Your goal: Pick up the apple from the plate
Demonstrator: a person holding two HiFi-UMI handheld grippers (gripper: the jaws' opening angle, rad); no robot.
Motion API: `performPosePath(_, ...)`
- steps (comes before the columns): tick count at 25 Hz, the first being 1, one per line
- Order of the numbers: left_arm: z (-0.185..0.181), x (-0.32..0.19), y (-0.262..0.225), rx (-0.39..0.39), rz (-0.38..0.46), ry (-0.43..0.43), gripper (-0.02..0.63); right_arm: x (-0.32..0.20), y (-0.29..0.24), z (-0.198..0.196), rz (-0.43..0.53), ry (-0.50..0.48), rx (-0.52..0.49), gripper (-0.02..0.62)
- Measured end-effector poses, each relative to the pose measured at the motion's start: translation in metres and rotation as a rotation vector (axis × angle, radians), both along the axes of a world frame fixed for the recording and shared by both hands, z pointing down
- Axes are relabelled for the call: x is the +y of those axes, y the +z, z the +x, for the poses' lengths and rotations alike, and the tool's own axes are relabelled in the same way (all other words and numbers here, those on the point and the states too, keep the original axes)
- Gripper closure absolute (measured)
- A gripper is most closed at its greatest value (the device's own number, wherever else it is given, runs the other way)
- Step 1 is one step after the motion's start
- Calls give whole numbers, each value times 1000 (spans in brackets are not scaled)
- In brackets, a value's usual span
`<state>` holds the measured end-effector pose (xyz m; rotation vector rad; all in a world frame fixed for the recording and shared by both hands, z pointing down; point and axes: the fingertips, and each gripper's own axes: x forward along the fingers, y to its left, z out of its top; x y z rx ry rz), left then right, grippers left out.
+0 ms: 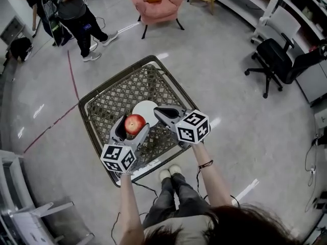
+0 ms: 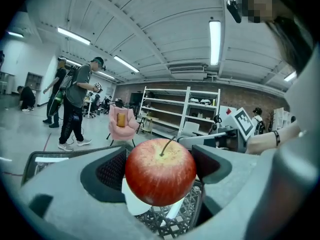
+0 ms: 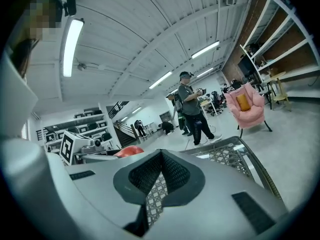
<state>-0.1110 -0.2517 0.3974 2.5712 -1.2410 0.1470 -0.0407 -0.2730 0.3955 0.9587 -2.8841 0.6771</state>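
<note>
Dark hair (image 1: 240, 227) and 2 bare forearms fill the bottom of the head view. The left gripper (image 1: 134, 126) is clamped on the apple (image 2: 160, 171), with 1 dark ribbed pad pressing each side. The apple is round and glossy. It is deep red low down, paling to a yellow-speckled blush round the top, with a thin brown stem standing up. It sits over the near left edge of the white plate (image 1: 146, 107), which shows below and behind it in the left gripper view. The plate lies on a wire-mesh table (image 1: 102, 102). The right gripper (image 1: 158, 111) hangs just right of the apple, its jaws together on nothing.
</note>
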Motion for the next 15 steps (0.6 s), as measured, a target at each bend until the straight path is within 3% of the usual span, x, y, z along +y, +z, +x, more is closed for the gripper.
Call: performPosePath(15,-12,38,-42,36,36,-12,187,39,-45,-21,85,-73,-14,586)
